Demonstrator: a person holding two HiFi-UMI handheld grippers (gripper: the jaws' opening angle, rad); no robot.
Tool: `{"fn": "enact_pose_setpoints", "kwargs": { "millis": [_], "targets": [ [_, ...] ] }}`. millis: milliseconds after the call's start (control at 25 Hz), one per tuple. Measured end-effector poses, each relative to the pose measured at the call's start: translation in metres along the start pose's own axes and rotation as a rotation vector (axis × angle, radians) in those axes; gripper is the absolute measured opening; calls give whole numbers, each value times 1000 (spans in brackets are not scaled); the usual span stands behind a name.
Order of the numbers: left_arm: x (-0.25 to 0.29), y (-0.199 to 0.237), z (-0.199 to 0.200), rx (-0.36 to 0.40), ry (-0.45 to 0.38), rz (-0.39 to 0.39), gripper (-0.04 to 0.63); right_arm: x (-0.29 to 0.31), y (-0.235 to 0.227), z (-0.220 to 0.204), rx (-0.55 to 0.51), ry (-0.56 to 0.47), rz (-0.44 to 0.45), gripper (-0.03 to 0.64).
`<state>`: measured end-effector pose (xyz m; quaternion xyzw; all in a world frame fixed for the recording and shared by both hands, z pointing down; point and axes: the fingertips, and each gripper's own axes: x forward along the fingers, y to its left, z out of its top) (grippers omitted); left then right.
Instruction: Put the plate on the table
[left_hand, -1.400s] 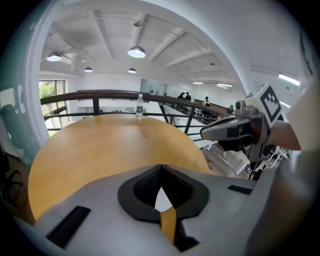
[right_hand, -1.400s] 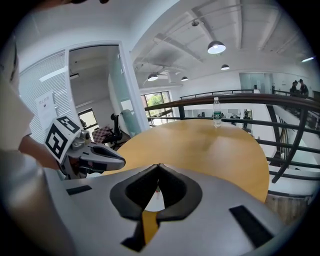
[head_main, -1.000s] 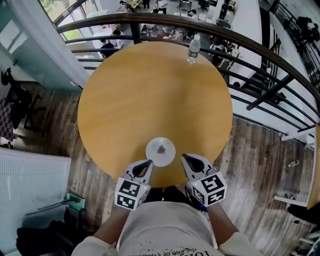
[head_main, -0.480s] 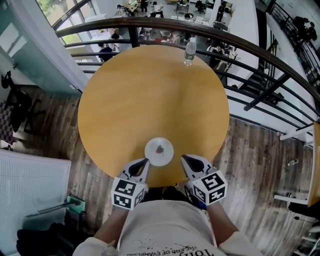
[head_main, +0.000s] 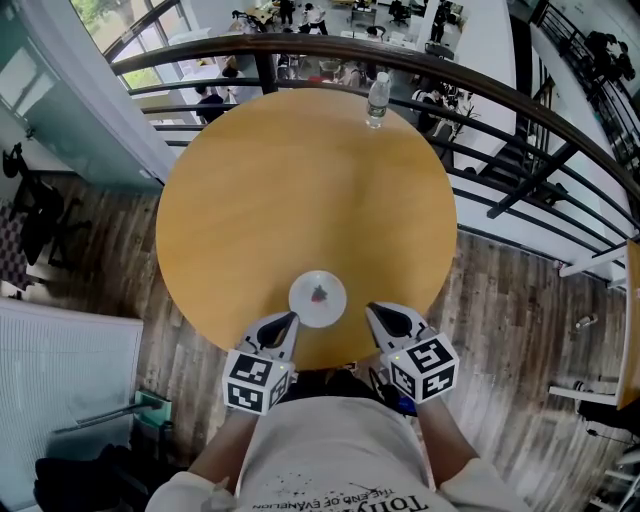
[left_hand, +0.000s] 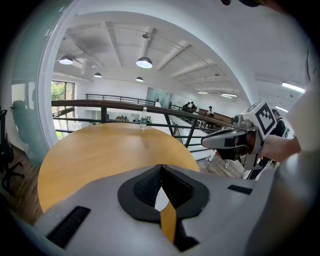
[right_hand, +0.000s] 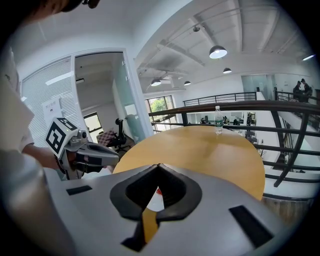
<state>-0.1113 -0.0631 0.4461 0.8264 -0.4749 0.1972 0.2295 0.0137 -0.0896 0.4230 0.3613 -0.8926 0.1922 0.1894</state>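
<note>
White plate (head_main: 318, 299) sits flat on the round wooden table (head_main: 300, 190), lower centre of the head view, close to the table's near edge. There is a small red mark in its middle; can't tell what it is. Same spot on the table as half a second ago, no shift.

Left gripper (head_main: 290, 318) is at lower left of the plate with its tip just beside the rim. Jaws are closed together and hold nothing; in the left gripper view (left_hand: 160, 166) the pads meet and only a sliver of white plate shows behind them. Barely changed from the earlier frames, marker cube (head_main: 255, 382) a touch lower left than one second ago.

Right gripper (head_main: 372, 310) is at lower right of the plate, near it but apart. Jaws are also together and empty; the right gripper view (right_hand: 158, 165) shows the tips touching, with the plate and its red mark behind. Its cube (head_main: 430, 367) has slid slightly right since half a second ago, so the tip sits a bit further from the plate.

Water bottle (head_main: 377, 100) stands upright at the far table edge, top centre, nudged left in frame versus one second ago.
</note>
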Motion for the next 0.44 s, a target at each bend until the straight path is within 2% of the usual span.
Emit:
{"fn": "enact_pose_setpoints", "kwargs": {
  "millis": [440],
  "targets": [
    [5,-5,-1,8,15,-5,25,0,-3,-1,0,1,13,20]
  ]
}}
